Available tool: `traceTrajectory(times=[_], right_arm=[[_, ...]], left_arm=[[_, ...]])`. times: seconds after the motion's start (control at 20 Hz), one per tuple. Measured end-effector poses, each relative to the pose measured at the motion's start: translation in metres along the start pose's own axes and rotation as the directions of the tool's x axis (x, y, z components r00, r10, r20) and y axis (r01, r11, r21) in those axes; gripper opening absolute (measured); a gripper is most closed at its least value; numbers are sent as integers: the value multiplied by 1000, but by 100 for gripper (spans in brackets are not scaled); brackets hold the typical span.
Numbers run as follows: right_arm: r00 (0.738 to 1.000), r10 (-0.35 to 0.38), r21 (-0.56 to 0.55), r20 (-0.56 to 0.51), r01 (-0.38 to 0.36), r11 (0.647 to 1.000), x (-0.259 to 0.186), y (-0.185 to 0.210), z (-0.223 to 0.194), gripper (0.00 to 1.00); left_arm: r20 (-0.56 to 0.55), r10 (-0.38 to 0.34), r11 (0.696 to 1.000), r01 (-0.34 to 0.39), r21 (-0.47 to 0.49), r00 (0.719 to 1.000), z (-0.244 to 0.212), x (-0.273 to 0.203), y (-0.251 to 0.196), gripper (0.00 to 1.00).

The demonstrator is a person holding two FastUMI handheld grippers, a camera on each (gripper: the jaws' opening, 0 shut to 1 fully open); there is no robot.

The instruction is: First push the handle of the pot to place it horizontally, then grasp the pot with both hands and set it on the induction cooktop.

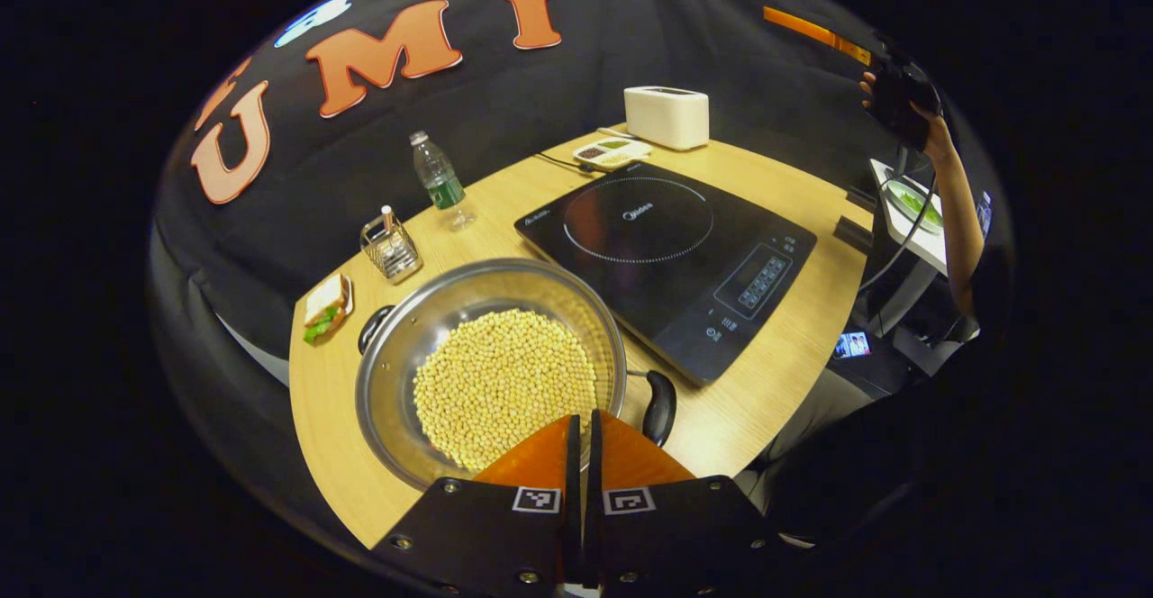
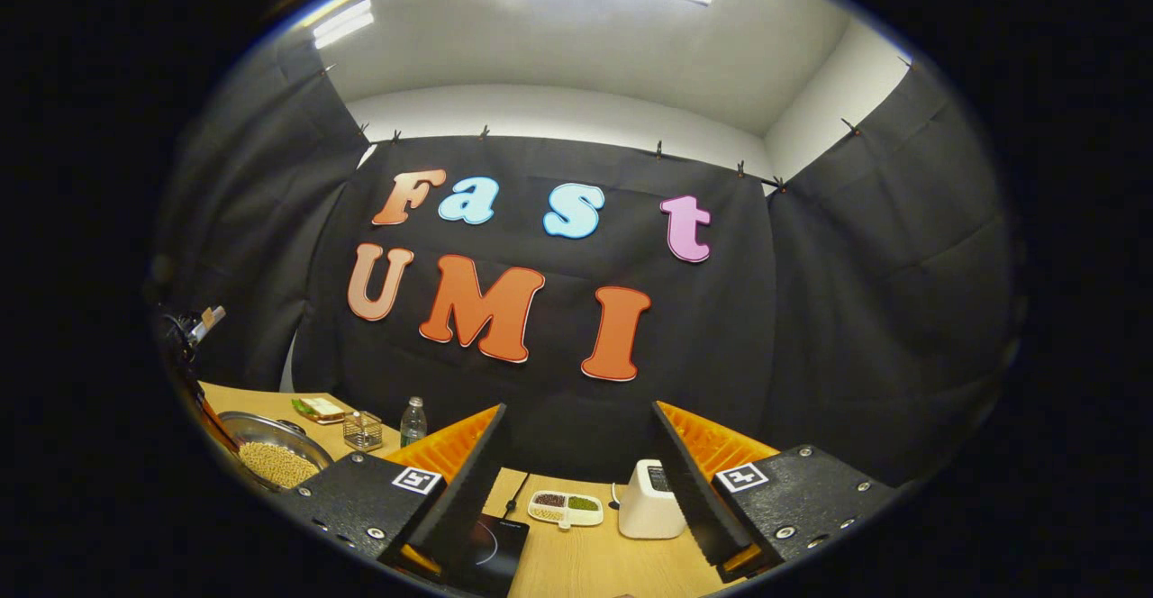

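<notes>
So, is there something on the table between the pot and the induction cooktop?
Nothing visible. The pot sits right beside the induction cooktop, bare table between them. The bottle and wire holder stand off to the side.

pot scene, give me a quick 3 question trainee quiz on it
1. True or false: the pot already sits on the induction cooktop.
2. Which claw has its jaws together: (a) left claw or (b) right claw?
3. What fills the pot?

Key:
1. False; it stands on the table beside the cooktop.
2. (a); the right claw is open, held high.
3. Small yellow beans.
</notes>
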State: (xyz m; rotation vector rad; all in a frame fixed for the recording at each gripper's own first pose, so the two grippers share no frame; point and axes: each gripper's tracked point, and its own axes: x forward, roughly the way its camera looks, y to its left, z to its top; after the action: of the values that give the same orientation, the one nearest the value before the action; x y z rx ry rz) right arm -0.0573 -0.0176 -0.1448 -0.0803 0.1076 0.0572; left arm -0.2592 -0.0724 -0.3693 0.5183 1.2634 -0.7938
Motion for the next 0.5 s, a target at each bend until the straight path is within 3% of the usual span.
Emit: traceTrajectory(times=[0.3, 0.5], right_arm=[[999, 30, 19, -36, -29, 999, -6, 4, -18, 95], [999, 7, 19, -53, -6, 1000, -11, -9, -22, 95]], left_arm=[[-135, -4, 1000, 3, -10, 991, -44, 6, -4, 2], [-194, -31, 1000, 30, -8, 980, -57, 17, -13, 2]])
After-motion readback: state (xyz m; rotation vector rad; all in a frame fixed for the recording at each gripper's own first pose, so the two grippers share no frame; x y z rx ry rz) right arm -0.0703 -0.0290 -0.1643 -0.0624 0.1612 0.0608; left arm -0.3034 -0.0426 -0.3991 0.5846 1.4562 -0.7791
